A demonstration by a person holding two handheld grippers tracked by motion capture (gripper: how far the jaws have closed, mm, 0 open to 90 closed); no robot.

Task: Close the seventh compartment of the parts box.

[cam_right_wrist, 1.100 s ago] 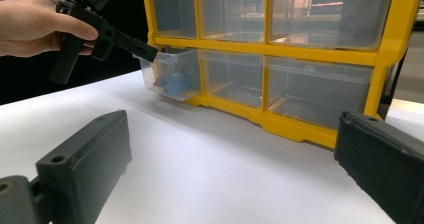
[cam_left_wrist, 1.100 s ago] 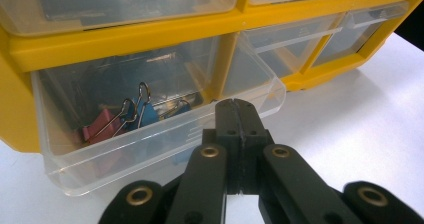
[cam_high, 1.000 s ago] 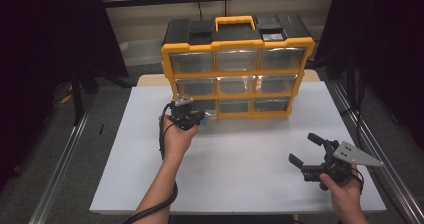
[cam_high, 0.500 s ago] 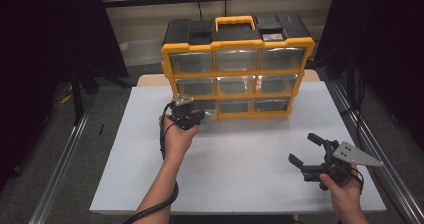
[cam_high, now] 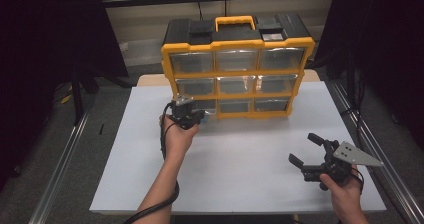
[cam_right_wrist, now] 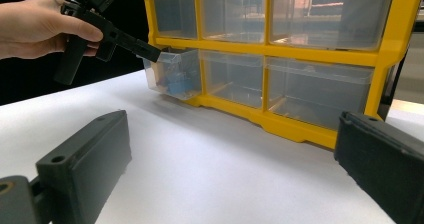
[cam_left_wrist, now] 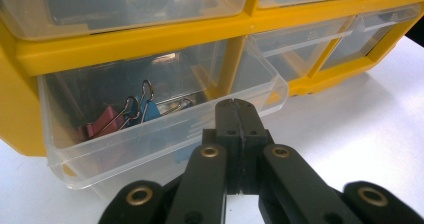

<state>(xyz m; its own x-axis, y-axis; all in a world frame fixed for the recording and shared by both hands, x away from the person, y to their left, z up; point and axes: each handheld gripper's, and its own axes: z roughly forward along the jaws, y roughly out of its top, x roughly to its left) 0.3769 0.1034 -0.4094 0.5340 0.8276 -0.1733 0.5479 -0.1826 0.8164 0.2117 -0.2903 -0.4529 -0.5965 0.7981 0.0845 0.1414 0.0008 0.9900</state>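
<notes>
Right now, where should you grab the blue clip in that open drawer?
Grab the blue clip by its wire loops, coming from above. The loops stick up near the drawer rim, while its body sits low behind the clear front wall beside a pink clip. The left gripper is shut at the front lip, so it would need to open first.
</notes>
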